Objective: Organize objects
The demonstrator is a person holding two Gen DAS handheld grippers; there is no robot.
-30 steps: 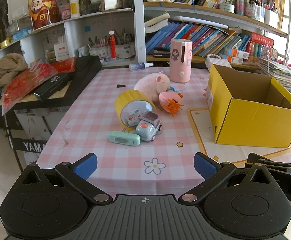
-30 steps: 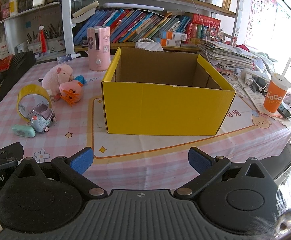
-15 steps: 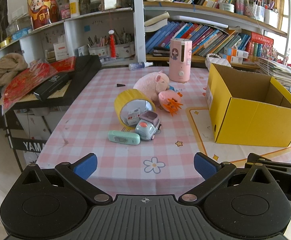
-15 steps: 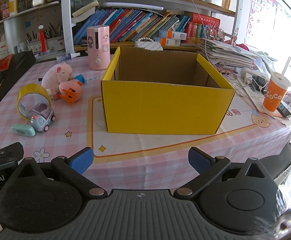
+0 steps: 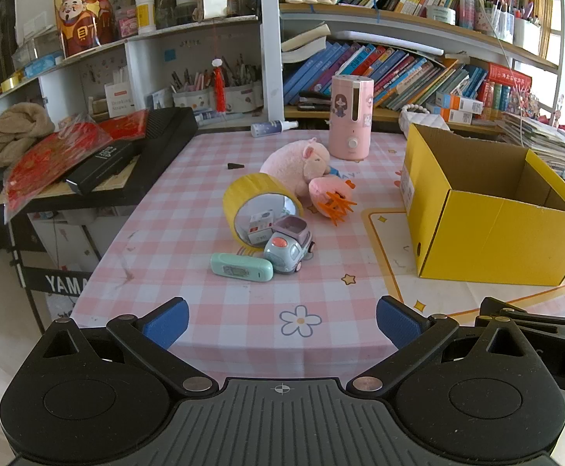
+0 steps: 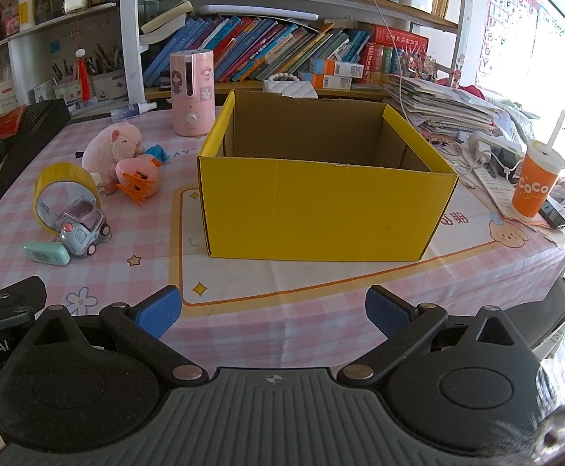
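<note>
An open yellow cardboard box (image 6: 321, 206) (image 5: 492, 229) stands on the pink checked tablecloth. Left of it lies a cluster: a pink plush pig (image 5: 298, 165) (image 6: 111, 147), a pink toy with orange spikes (image 5: 331, 196) (image 6: 136, 174), a yellow tape roll (image 5: 261, 209) (image 6: 67, 190), a small toy car (image 5: 288, 244) (image 6: 82, 229) and a mint-green device (image 5: 241, 267) (image 6: 46, 253). My left gripper (image 5: 282, 320) is open, well short of the cluster at the table's front edge. My right gripper (image 6: 272, 310) is open before the box. Both hold nothing.
A pink humidifier (image 5: 350, 116) stands behind the toys, with a small spray bottle (image 5: 272, 128) near the bookshelf. A black keyboard (image 5: 100, 171) with red packets borders the table's left. An orange cup with a straw (image 6: 537, 186) and stacked papers (image 6: 449, 110) sit right of the box.
</note>
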